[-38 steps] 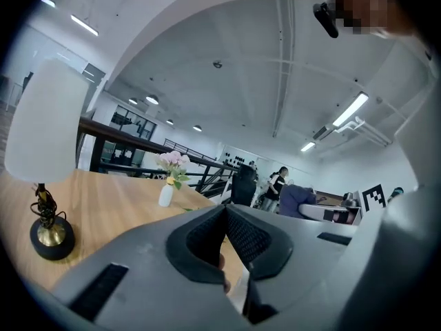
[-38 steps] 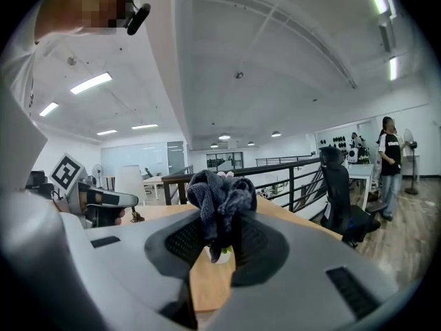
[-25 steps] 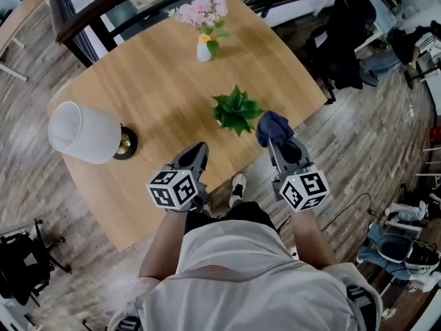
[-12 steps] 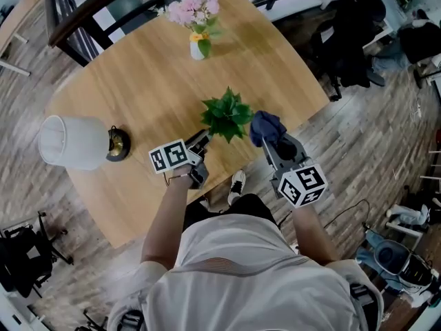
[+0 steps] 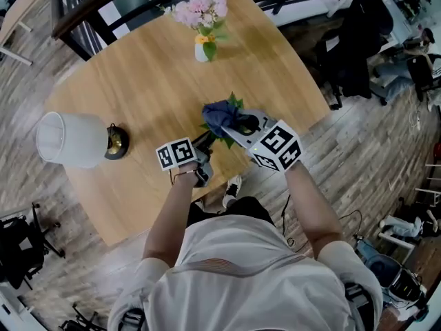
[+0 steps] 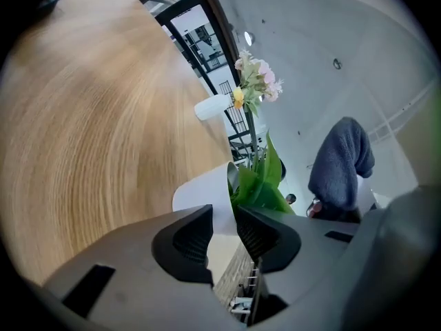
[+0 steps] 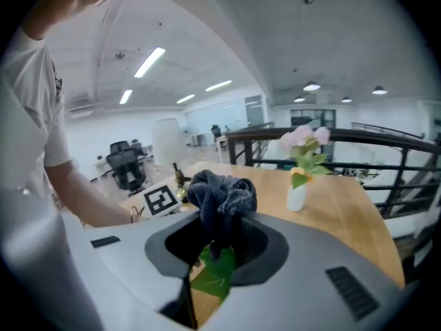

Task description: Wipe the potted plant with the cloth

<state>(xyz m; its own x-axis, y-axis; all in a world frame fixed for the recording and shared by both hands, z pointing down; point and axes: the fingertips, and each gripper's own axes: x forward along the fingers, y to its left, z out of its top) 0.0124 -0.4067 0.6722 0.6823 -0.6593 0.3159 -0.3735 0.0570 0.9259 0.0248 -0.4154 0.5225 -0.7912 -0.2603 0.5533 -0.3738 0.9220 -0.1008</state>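
Potted plant (image 6: 265, 188) sits near the front edge of the wooden desk (image 5: 138, 81), right in front of the person, with both claws on it. Left claw (image 6: 224, 229) comes in low from the near-left, rolled on its side. Its jaws are closing with only a narrow gap, and the wall of the white pot (image 6: 203, 195) stands between the pads and looks touched on both sides. Right claw (image 7: 220, 243) is clamped on the bunched dark blue cloth (image 5: 219, 114) – the wad sticks out past the jaw tips and rests on top of the foliage, with a green leaf showing just under it between the jaws. From the head view the cloth and the right claw's body cover most of the plant; only leaf tips show at the far and near sides. Marker cubes (image 5: 177, 154) flank the plant close together, the left one just beside the pot. Other stuff on the desk: a white-shade lamp (image 5: 65, 138) lying over to the left, well apart from the plant, and a small white vase (image 5: 202, 49) of pink flowers on the far side, also well apart. A dark railing (image 5: 103, 9) runs behind the desk's far edge. The person's shoe (image 5: 232, 185) shows on the plank floor (image 5: 372, 150) below the near edge.
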